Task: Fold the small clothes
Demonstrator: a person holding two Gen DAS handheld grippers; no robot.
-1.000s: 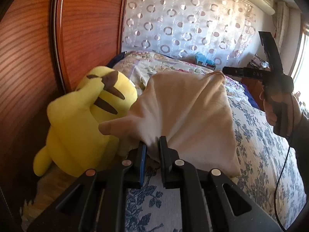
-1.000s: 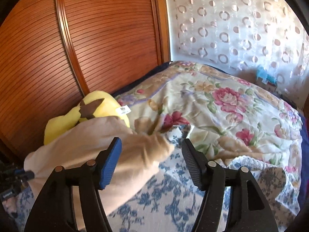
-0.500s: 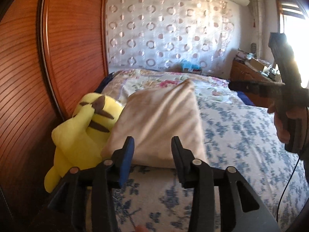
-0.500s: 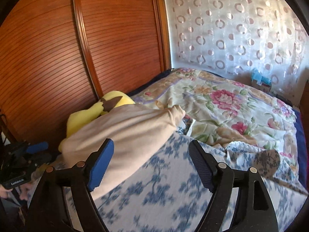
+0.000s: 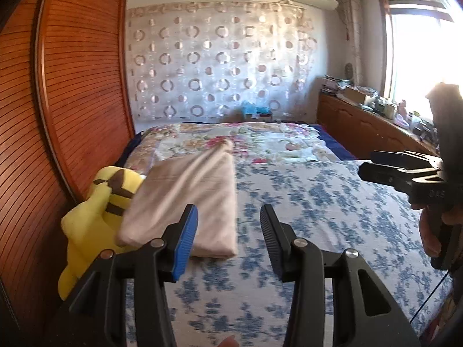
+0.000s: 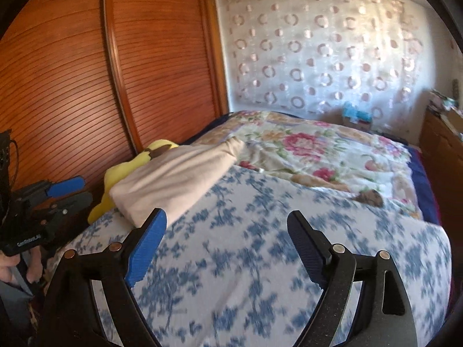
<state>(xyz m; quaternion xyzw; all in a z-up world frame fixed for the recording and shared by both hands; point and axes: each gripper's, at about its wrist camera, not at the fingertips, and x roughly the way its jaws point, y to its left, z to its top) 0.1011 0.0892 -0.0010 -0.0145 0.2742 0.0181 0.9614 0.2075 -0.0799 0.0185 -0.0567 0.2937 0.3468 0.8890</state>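
Note:
A folded beige garment (image 5: 191, 196) lies on the blue-flowered bedspread (image 5: 303, 202), its left side resting against a yellow plush toy (image 5: 98, 211). It also shows in the right wrist view (image 6: 176, 179). My left gripper (image 5: 228, 219) is open and empty, just short of the garment's near edge. My right gripper (image 6: 228, 228) is open and empty above the bedspread (image 6: 260, 260), right of the garment. The right gripper also shows at the right edge of the left wrist view (image 5: 373, 167), and the left gripper at the left edge of the right wrist view (image 6: 72, 190).
A wooden slatted wardrobe (image 5: 63, 101) runs along the bed's left side. A floral quilt (image 6: 312, 150) covers the far half of the bed. A curtain with rings (image 5: 217, 66) hangs behind it. A cluttered wooden cabinet (image 5: 370, 121) stands at the right by the window.
My left gripper let go of the beige garment and opened. Both grippers pulled back from it. The garment now lies folded flat on the bed.

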